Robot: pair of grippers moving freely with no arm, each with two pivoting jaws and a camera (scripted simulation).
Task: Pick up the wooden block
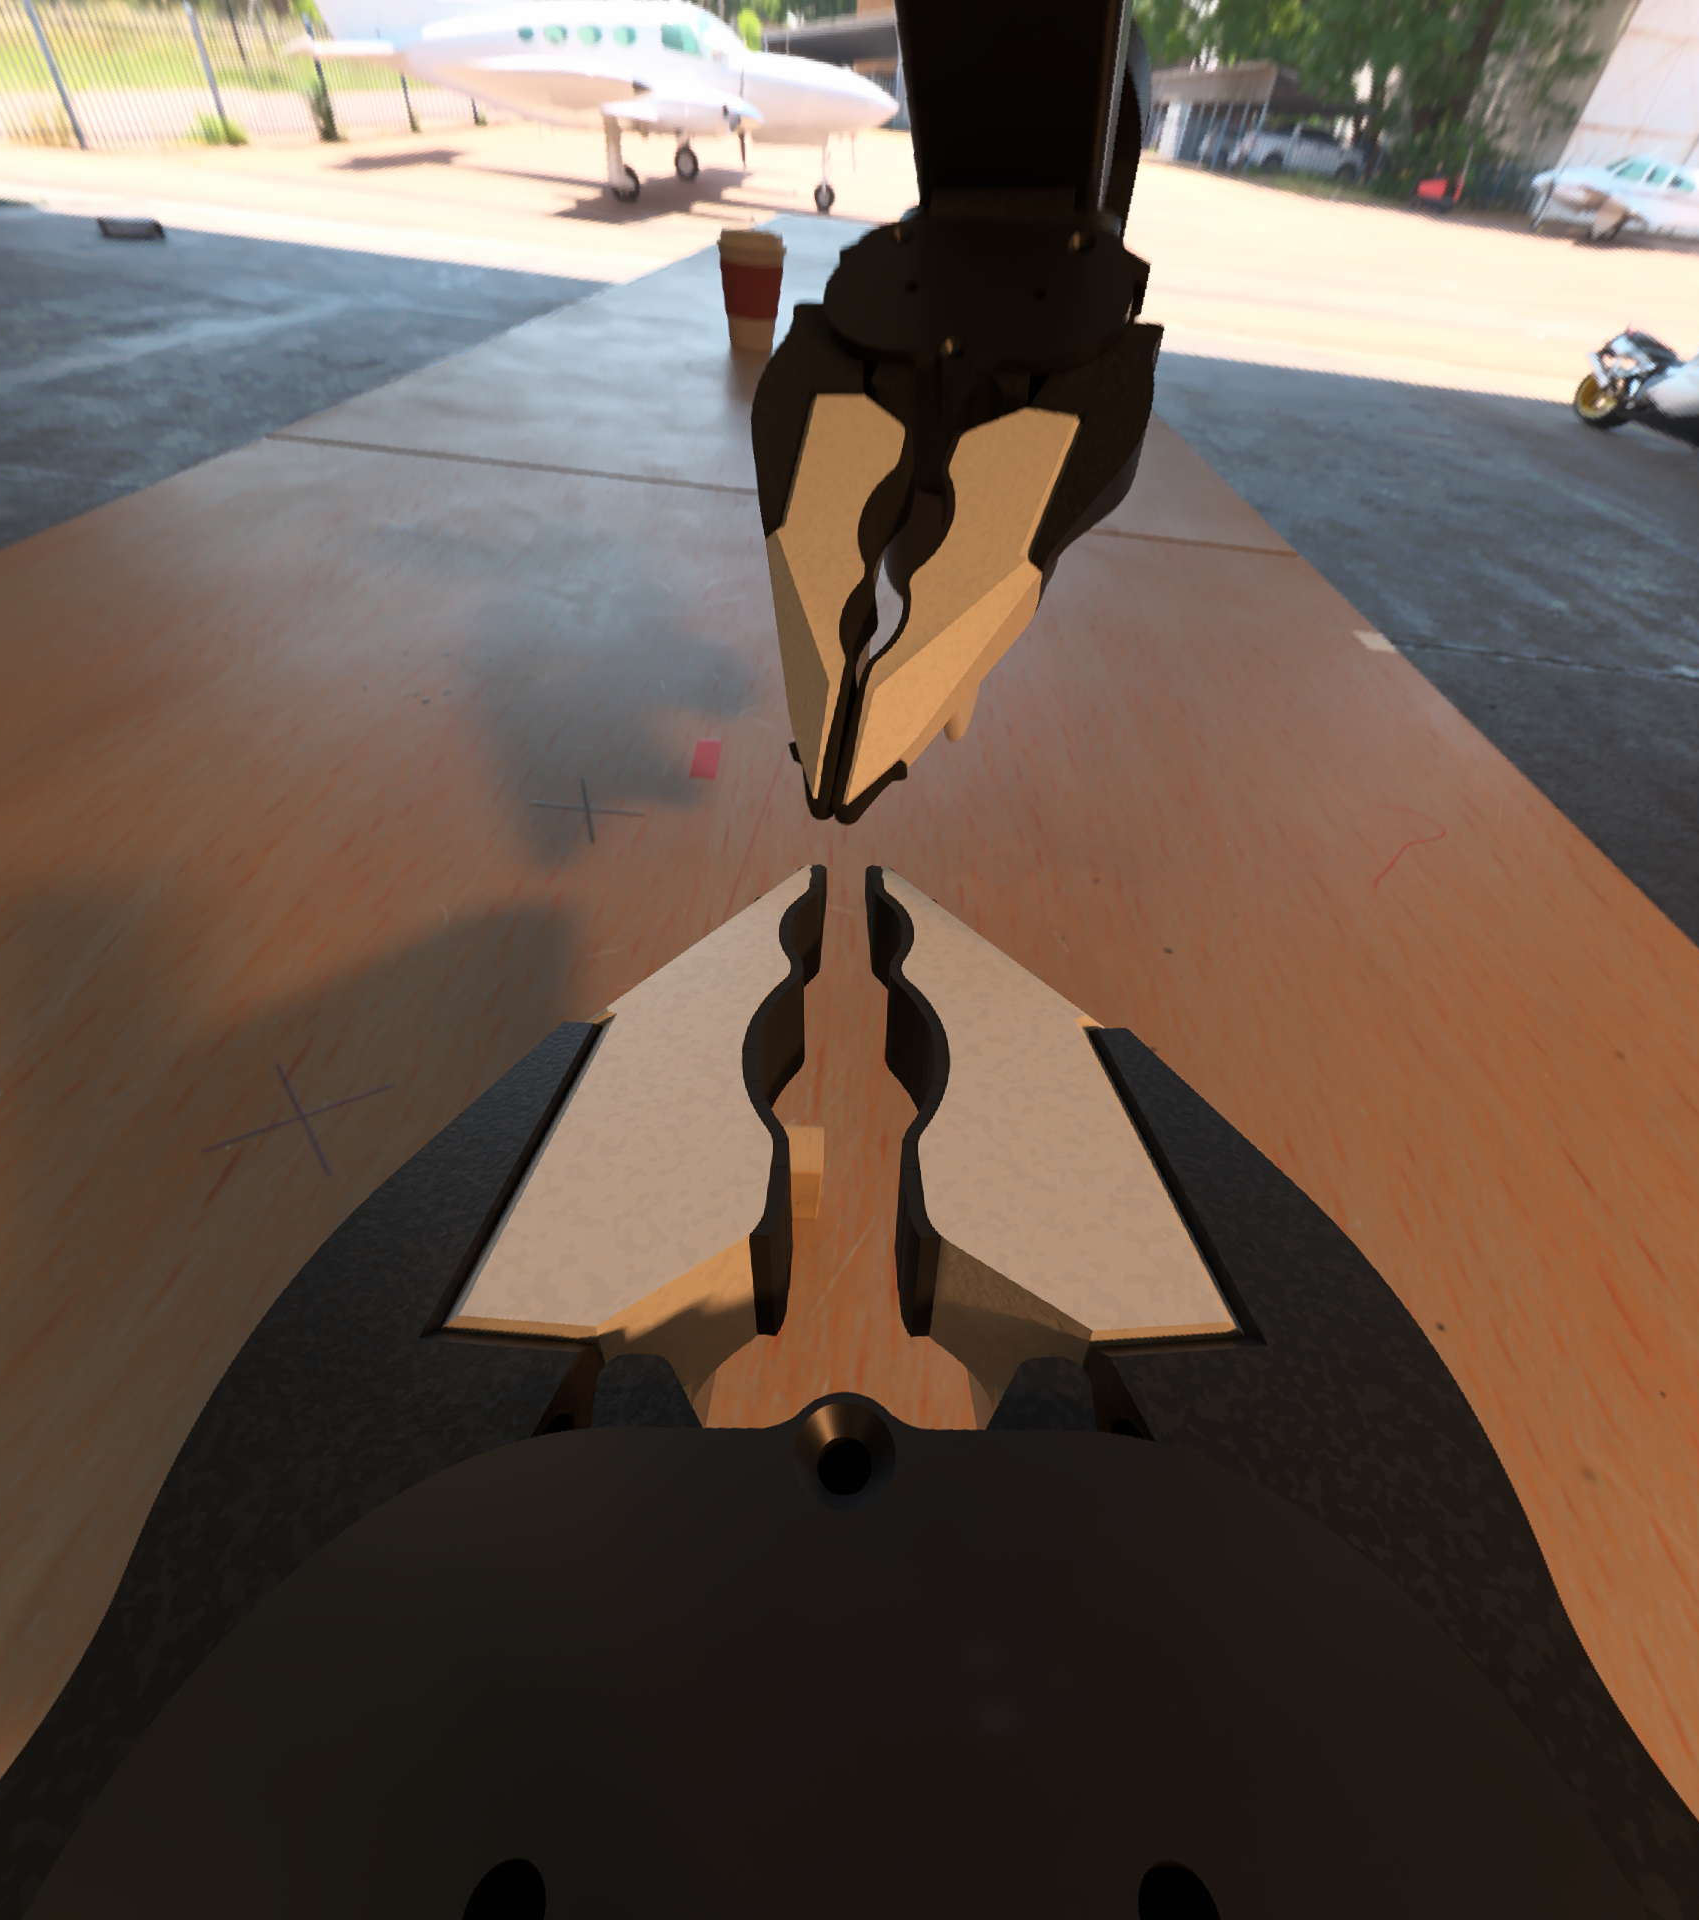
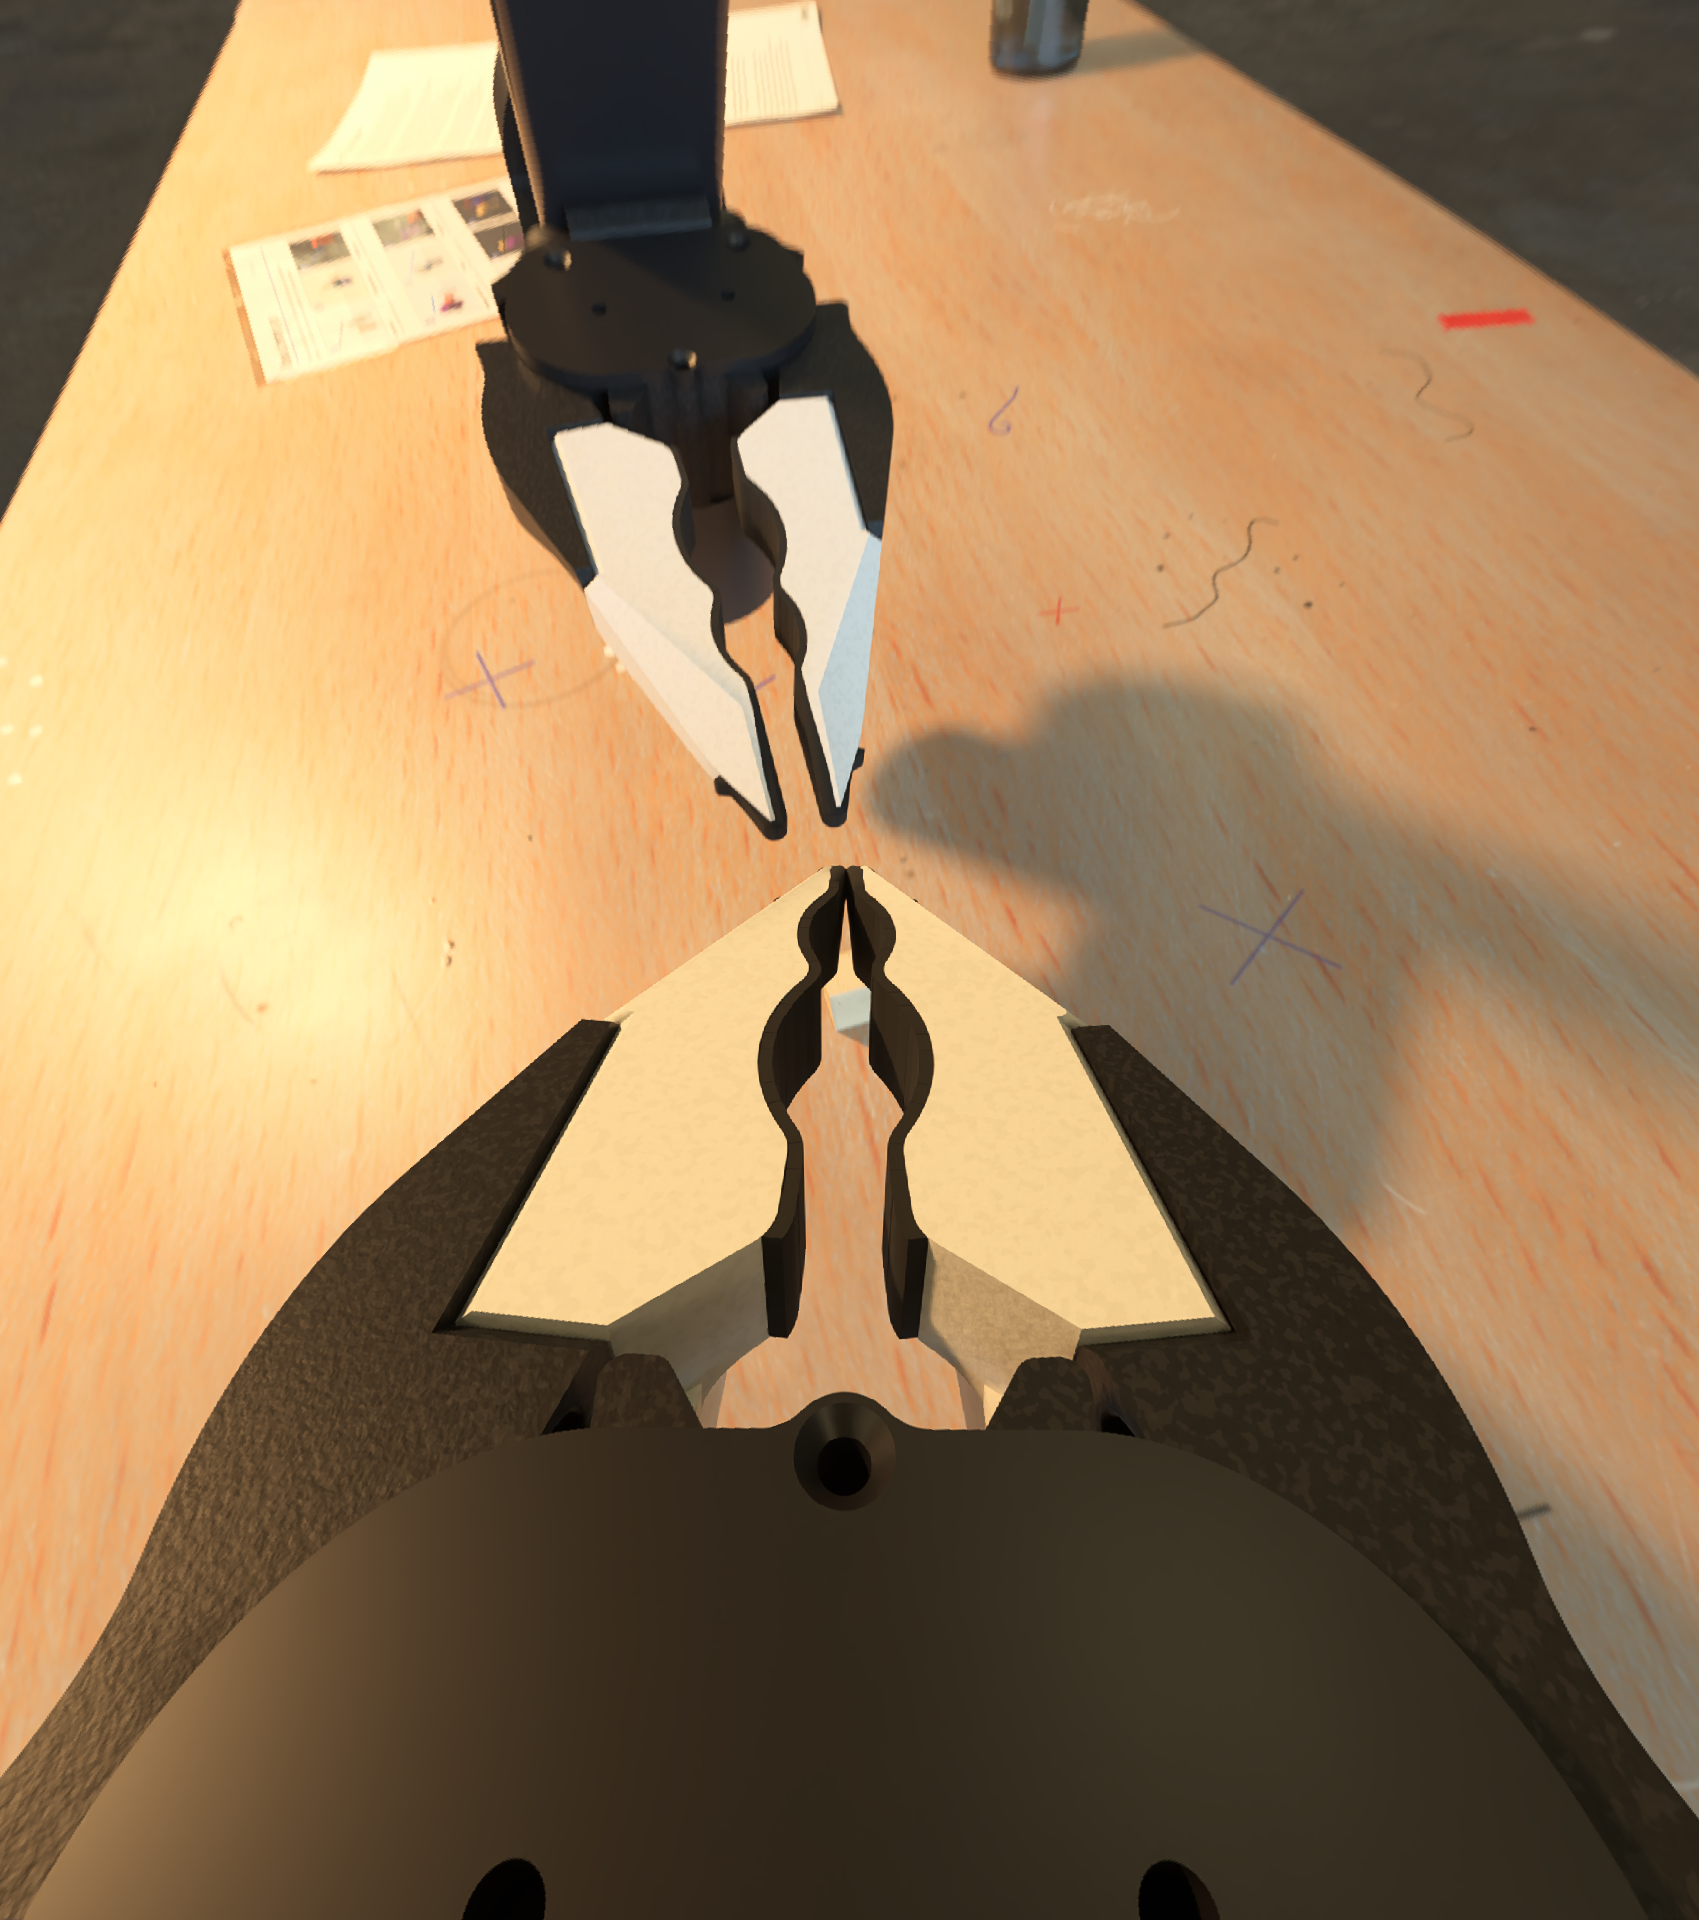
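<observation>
The left hand-held gripper (image 1: pixel 845 883) hangs over the tabletop (image 1: pixel 201 831), its fingers slightly apart. The block (image 1: pixel 806 1172) lies on the tabletop below, seen through the gap at about 6 o'clock from the tips. The right hand-held gripper (image 2: pixel 845 878) faces it tip to tip, fingers together on nothing. A cup (image 1: pixel 751 286) stands far off at 12 o'clock.
</observation>
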